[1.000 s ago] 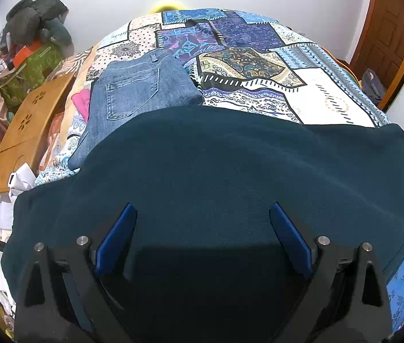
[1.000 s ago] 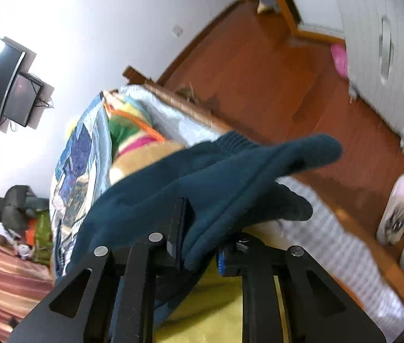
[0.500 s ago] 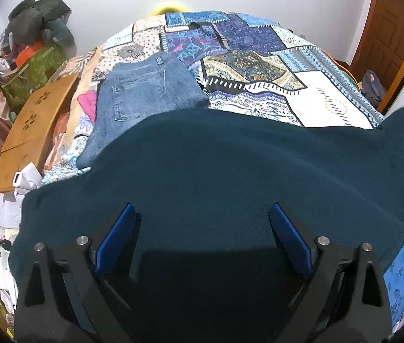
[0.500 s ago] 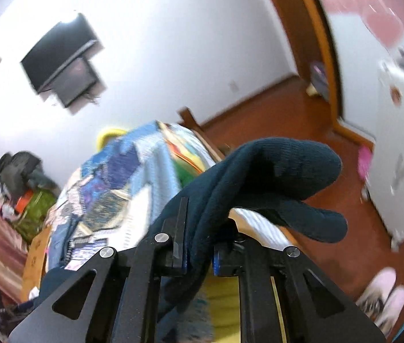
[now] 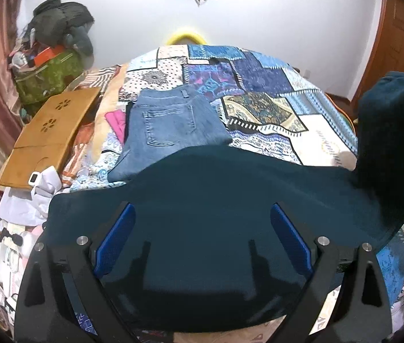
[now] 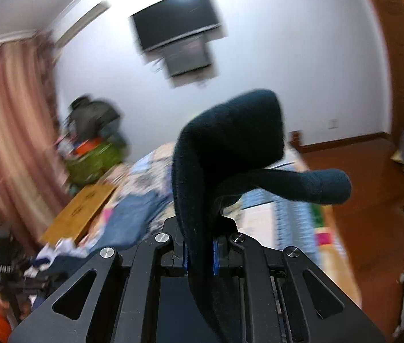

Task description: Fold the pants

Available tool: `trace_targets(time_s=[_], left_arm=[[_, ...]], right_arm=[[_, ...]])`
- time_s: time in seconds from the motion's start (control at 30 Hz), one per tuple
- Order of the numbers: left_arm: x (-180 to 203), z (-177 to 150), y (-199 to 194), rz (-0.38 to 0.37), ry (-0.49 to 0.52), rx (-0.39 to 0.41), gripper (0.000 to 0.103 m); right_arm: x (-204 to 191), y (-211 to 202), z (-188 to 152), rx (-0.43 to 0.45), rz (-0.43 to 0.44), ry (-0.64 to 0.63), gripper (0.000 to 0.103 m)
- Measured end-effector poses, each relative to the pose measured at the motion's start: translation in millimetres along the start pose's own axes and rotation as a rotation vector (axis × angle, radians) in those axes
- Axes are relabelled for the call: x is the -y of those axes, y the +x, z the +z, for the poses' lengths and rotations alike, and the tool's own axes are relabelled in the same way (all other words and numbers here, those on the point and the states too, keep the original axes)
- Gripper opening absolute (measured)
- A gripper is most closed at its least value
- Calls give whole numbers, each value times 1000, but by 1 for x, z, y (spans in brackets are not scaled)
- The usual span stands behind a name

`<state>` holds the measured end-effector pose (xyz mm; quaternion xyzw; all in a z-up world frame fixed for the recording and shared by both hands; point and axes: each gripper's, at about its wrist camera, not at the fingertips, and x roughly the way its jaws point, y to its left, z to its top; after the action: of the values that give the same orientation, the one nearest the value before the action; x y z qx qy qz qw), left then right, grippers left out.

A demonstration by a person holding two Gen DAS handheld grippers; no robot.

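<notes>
Nearest the viewer, the left gripper hangs over dark teal fleece pants with its blue pads spread wide, gripping nothing. The pants lie across the near end of a bed covered in a patchwork quilt. At the right, one end of the fabric is lifted off the quilt into a standing fold. The right gripper is clenched on that end — its pads pinch the cloth, which loops up and flops forward past them.

To fold well, the raised end likely needs to travel across the flat half and land edge on edge, while the free gripper pins the fabric so it does not drag.

Further up the bed, a pair of blue jeans already lies folded. Beyond the bed's left edge sits a green bag heaped with clothes and an orange box — its exact contents are hard to make out.
</notes>
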<state>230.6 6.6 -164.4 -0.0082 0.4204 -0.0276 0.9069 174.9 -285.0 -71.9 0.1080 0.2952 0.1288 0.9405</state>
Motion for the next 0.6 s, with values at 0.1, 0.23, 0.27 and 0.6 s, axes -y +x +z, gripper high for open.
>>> trace_targets(time_s=[0.1,0.23,0.27,0.6], left_arm=[[-8,-3,-4,-2,-20,-1,96],[-15,-9,-5,0,-30,-13,96],[-16,-10,-6,1,-30,-15,96],[-16,-10,-14,-23,-33,-11,96]], right_arm=[[-37,32,-24,-96,51,-124,10],[-72,61,-68,-236,114,-277,10],[-79,67,-83,-283,132,-310,10],[-76,75,-121,-454,183,-292,21]])
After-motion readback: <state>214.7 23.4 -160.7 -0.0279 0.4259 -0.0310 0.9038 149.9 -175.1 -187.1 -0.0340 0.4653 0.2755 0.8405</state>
